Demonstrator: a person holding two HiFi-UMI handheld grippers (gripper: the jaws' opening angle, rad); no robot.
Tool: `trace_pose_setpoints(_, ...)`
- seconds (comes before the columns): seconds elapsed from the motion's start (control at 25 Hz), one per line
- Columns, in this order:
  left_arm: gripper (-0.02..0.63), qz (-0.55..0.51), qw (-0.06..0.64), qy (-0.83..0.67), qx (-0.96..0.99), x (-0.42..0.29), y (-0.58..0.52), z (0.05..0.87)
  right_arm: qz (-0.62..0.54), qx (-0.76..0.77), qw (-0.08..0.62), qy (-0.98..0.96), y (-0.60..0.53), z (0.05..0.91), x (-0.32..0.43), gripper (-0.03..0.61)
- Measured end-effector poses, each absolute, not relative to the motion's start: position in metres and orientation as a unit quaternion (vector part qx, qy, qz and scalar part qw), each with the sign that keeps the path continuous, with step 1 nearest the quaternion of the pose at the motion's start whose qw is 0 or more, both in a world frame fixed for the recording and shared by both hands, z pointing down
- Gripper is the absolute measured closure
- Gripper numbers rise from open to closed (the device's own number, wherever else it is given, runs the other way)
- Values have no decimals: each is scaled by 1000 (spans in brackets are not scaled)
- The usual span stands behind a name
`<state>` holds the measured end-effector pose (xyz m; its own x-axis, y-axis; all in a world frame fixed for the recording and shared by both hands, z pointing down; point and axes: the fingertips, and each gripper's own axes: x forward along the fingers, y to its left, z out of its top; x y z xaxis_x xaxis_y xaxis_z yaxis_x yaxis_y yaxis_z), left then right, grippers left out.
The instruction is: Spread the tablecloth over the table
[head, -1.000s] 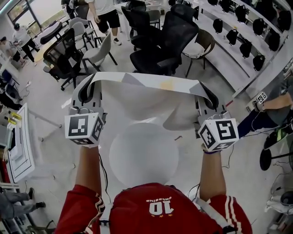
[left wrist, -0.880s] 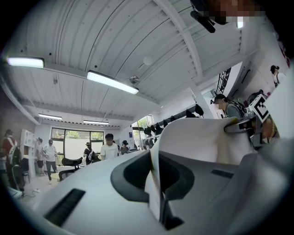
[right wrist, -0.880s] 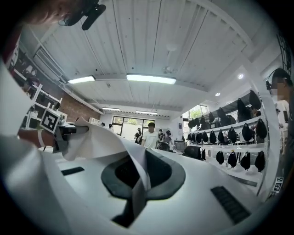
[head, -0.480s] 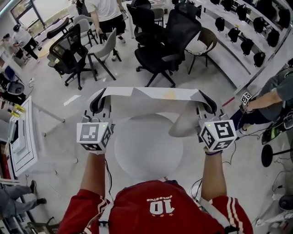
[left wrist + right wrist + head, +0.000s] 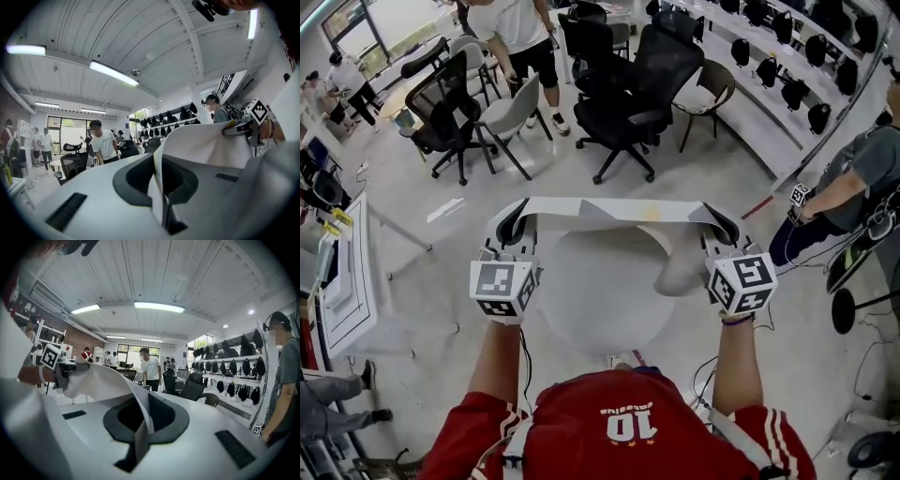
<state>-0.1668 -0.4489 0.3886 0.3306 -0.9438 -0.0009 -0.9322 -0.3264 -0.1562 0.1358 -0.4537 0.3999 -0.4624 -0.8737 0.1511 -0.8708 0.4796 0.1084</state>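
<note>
A white tablecloth (image 5: 619, 211) is stretched as a taut band between my two grippers, over the far rim of the round white table (image 5: 591, 300). My left gripper (image 5: 517, 223) is shut on the cloth's left end, and the cloth edge (image 5: 161, 197) runs between its jaws. My right gripper (image 5: 718, 225) is shut on the right end, where a strip of cloth (image 5: 140, 427) is pinched. A loose fold (image 5: 684, 267) hangs below the right end onto the table. Each gripper view shows the cloth sweeping across to the other gripper (image 5: 239, 127) (image 5: 65, 369).
Black and grey office chairs (image 5: 619, 103) stand beyond the table, with a person (image 5: 520, 37) among them. Another person (image 5: 853, 187) stands at the right. A white desk (image 5: 342, 281) is at the left. A shelf of dark bags (image 5: 787, 84) lines the right wall.
Both grippers have come down and nearer to me with the cloth held taut. The cloth's band now lies low over the table's far rim, and less of it hangs loose.
</note>
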Motion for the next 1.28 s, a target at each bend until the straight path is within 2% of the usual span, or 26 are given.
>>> trace_pose_setpoints(0.56,606,-71,12,570,-819,-181,-368,456,25,501,144,-853,-366,456,122,561)
trace_pose_setpoints(1.28,604,-119,-34,563,-817,-203,-301,548,88,512,149,-842,-285,533,100,561)
